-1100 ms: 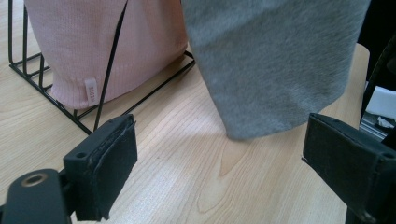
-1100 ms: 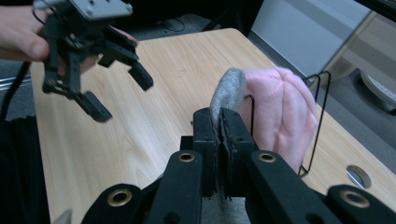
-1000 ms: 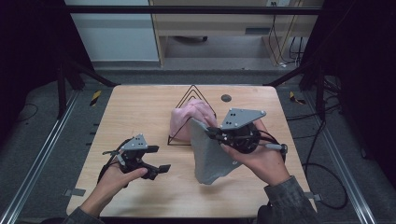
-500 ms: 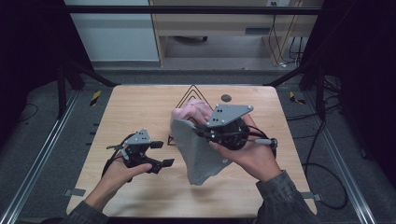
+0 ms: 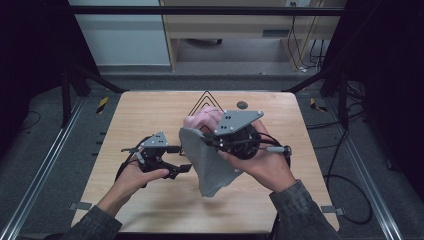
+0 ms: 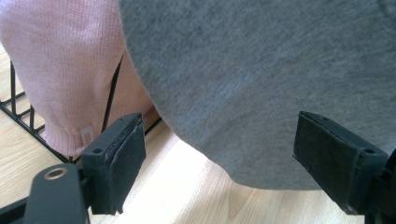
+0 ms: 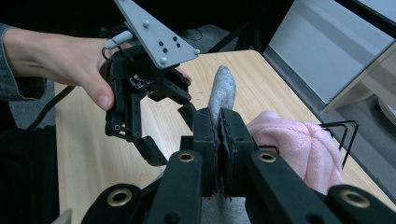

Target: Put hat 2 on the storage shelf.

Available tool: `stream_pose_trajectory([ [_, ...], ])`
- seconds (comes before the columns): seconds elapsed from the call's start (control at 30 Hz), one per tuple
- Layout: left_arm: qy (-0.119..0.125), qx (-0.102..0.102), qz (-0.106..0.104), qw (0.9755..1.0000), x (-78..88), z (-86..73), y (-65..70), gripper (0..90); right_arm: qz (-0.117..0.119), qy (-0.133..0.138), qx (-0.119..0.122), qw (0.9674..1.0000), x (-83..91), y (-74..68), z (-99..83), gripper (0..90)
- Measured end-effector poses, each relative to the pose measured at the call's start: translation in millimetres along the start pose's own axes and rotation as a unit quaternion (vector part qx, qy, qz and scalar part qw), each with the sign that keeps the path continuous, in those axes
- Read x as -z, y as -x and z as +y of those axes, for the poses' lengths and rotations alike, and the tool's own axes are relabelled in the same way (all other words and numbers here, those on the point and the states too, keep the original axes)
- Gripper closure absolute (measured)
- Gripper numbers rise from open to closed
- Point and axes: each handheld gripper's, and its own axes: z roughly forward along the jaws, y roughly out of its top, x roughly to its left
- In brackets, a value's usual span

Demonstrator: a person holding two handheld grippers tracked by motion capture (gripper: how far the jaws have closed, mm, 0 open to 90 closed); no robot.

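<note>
A grey cloth hangs above the table, pinched at its upper edge by my right gripper, which is shut on it. In the right gripper view the cloth stands up between the closed jaws of the gripper. Behind it a pink knit garment lies over a black wire rack. My left gripper is open just left of the cloth's hanging edge. In the left gripper view the grey cloth sits close ahead of the gripper, and the pink garment lies behind it at the left.
A small dark round object lies on the wooden table near its far edge. Cables trail from both grippers. Metal frame rails run along both sides of the table, and a cabinet stands beyond it.
The right gripper has carried the grey cloth left, toward the table's middle. The left gripper has moved right and up, closing in on the cloth's edge with its jaws still open.
</note>
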Motion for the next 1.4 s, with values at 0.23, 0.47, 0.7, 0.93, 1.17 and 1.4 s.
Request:
stream_pose_trajectory([
  [0.23, 0.004, -0.001, -0.001, 1.0, 1.2, 1.4, -1.1, 14.5, 0.002, 0.0, 0.005, 1.0, -0.7, -1.6, 3.0, 86.4],
  [0.47, 0.016, -0.004, -0.005, 0.9999, -4.5, 7.2, -3.4, 15.2, 0.005, -0.005, 0.005, 1.0, -2.9, -1.4, 5.1, 86.4],
  [0.7, 0.015, -0.011, -0.015, 0.9997, -11.3, 15.0, -5.5, 54.6, 0.001, -0.007, 0.0, 1.0, -3.0, 3.4, 0.7, 86.3],
  [0.93, 0.0, -0.011, -0.001, 0.9999, -1.9, 18.0, -1.1, 86.7, -0.012, -0.009, -0.018, 0.9997, 2.4, 12.6, -13.8, 86.3],
  [1.17, -0.007, -0.019, 0.023, 0.9995, 27.5, 32.8, 8.1, 86.8, -0.031, -0.012, -0.051, 0.9981, 7.1, 30.8, -33.1, 86.4],
  [1.4, -0.004, -0.02, 0.049, 0.9986, 56.6, 65.2, 7.9, 87.2, -0.036, 0.014, -0.068, 0.9969, 13.4, 41.8, -27.5, 86.5],
])
